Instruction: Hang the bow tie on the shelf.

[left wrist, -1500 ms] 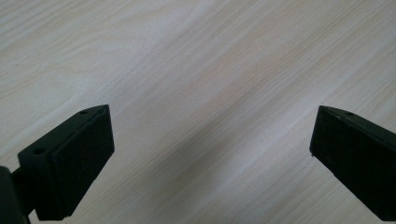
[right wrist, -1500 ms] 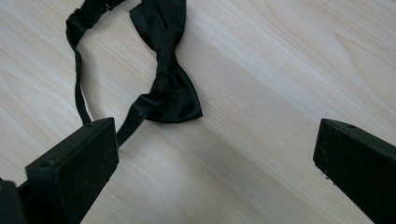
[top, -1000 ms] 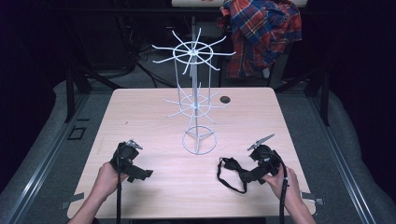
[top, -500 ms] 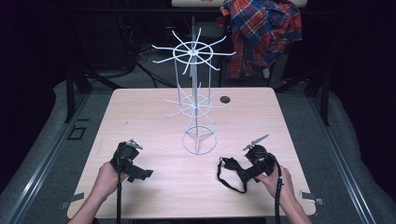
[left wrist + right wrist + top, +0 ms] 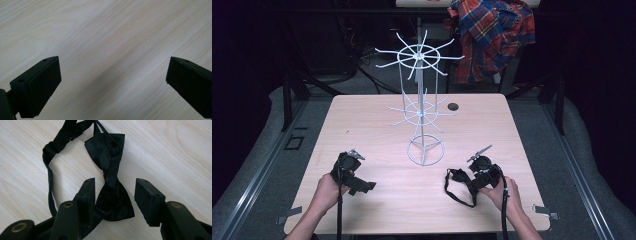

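A: Desk (image 5: 362,125), wire rack (image 5: 421,112) mid-desk. Black bow tie (image 5: 110,170) lies near-right of rack's base.
B: Right hand-held gripper (image 5: 115,188) spread, straddling one wing. Left hand-held gripper (image 5: 112,75) spread, empty. Suggest pinching at the knot, not the strap.

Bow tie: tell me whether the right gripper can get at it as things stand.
Probably yes. The right gripper has its jaws open on either side of the bow tie lying flat on the table, with nothing between.

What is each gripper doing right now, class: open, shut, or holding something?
Left gripper: open, nothing between its jaws, above bare table.
Right gripper: open, jaws either side of the black bow tie, not yet clamped on it.
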`<action>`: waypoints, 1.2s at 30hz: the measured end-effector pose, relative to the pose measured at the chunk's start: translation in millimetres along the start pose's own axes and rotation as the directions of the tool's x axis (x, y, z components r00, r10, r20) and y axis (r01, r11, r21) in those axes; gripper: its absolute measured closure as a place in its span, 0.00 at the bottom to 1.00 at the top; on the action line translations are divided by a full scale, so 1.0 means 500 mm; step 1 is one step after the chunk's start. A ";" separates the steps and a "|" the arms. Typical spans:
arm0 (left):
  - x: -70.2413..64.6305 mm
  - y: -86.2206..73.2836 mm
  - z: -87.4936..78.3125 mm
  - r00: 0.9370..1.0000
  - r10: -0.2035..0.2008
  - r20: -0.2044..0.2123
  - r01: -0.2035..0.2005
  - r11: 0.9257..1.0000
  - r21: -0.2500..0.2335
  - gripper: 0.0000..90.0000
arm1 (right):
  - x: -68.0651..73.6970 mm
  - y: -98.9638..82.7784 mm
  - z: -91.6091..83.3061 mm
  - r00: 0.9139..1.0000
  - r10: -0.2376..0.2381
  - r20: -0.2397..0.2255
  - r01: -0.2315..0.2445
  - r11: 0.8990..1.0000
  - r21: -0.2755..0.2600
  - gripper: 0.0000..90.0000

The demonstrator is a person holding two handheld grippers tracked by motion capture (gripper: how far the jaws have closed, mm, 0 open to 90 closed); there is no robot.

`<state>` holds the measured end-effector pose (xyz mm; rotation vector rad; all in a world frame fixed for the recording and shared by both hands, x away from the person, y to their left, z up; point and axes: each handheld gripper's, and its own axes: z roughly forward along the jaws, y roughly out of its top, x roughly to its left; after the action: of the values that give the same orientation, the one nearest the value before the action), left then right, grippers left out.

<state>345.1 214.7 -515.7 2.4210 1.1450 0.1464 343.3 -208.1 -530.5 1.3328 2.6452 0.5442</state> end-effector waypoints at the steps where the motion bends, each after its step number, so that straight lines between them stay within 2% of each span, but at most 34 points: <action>1: 0.000 0.000 0.000 1.000 0.001 0.000 -0.001 1.000 0.002 0.00 | 0.001 0.001 0.002 1.000 -0.005 0.006 0.005 1.000 0.006 0.58; 9: -0.001 0.000 0.000 1.000 0.001 -0.001 -0.001 1.000 0.001 0.00 | 0.010 0.016 0.024 1.000 -0.026 0.011 0.026 0.999 0.034 0.63; 10: 0.000 0.000 0.000 1.000 0.000 0.000 0.000 1.000 0.001 0.00 | 0.012 0.021 0.026 0.999 -0.043 0.014 0.042 0.997 0.057 0.65; 11: 0.001 0.000 0.000 1.000 -0.001 -0.002 0.001 1.000 0.002 0.00 | 0.012 0.021 0.026 0.999 -0.043 0.014 0.042 0.997 0.057 0.65; 12: 0.001 0.000 0.001 1.000 -0.002 -0.002 0.002 1.000 0.000 0.00 | 0.014 0.023 0.030 0.999 -0.046 0.029 0.044 0.997 0.065 0.69; 16: 0.000 -0.001 -0.001 1.000 -0.001 0.000 0.001 1.000 0.002 0.00 | 0.015 0.024 0.037 0.999 -0.046 0.024 0.044 0.995 0.084 0.75; 18: 0.000 -0.001 -0.001 1.000 -0.001 -0.001 0.001 1.000 0.000 0.00 | 0.015 0.022 0.038 0.999 -0.033 0.018 0.032 0.997 0.076 0.76; 28: -0.001 -0.001 0.000 1.000 0.002 -0.001 -0.002 1.000 0.002 0.00 | 0.015 0.021 0.042 0.999 -0.033 0.017 0.032 0.996 0.088 0.81; 32: -0.001 -0.001 0.000 1.000 0.005 -0.002 -0.005 1.000 0.002 0.00 | 0.019 0.019 0.043 1.000 -0.006 0.019 0.005 0.998 0.069 0.85; 34: -0.001 -0.001 0.000 1.000 0.003 0.000 -0.003 1.000 0.002 0.00 | 0.020 0.019 0.040 0.999 -0.014 0.034 0.011 0.997 0.073 0.85; 36: 0.000 -0.002 -0.001 1.000 0.001 0.001 -0.001 1.000 0.002 0.00 | 0.015 0.021 0.033 0.999 -0.033 0.029 0.031 0.997 0.077 0.85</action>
<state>344.3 215.2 -515.8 2.4232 1.1440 0.1450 351.0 -192.0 -541.7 1.3057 2.6834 0.4197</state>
